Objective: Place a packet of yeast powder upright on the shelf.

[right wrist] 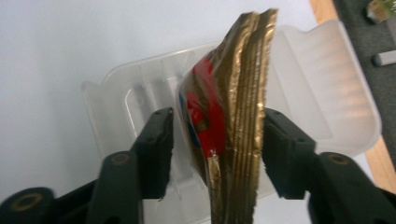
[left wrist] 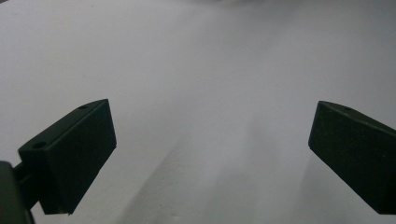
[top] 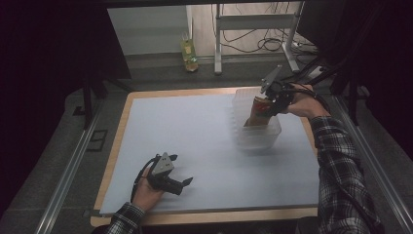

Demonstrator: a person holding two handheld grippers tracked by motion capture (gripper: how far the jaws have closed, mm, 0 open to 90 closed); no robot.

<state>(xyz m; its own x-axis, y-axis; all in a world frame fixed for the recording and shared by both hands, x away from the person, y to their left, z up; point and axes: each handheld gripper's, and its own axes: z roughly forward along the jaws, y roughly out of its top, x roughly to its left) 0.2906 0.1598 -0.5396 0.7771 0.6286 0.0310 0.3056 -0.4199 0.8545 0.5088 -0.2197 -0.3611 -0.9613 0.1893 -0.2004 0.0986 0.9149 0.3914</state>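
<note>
Where the table [top: 204,146] carries its pale blue-grey surface w/ a wooden edge, two hand-held grippers are seen in the high view. The left gripper [top: 181,184] is held low at the near-left part of the surface by the left hand [top: 146,192], jaws pointing toward the table's right; its grey three-cornered plate [top: 163,165] faces up. In the left gripper view the two black jaws are set wide apart, w/ nothing but bare surface [left wrist: 201,84] between them, so the claw is fully spread and empty.

At the far right, the right gripper [top: 270,105] is held by the right hand [top: 304,105], the forearm clad in a plaid sleeve [top: 341,170]. A clear plastic container [top: 255,129] stands on the surface beneath it, near the right wooden edge. A gold-edged packet [top: 259,111] w/ red print is seen upright, its lower part inside the container, its top at the gripper. In the right gripper view the packet [right wrist: 233,121] stands edge-on between the jaws of the right gripper [right wrist: 217,144]; the right-hand jaw touches the crimped gold seam, while a narrow gap appears betw. the left-hand jaw and the red face. The jaws are thus partly closed about the packet; whether it is firmly pinched cannot be told. The container [right wrist: 322,88] lies behind.

On the floor beyond the table, a bottle [top: 189,53] w/ yellowish contents is visible.
</note>
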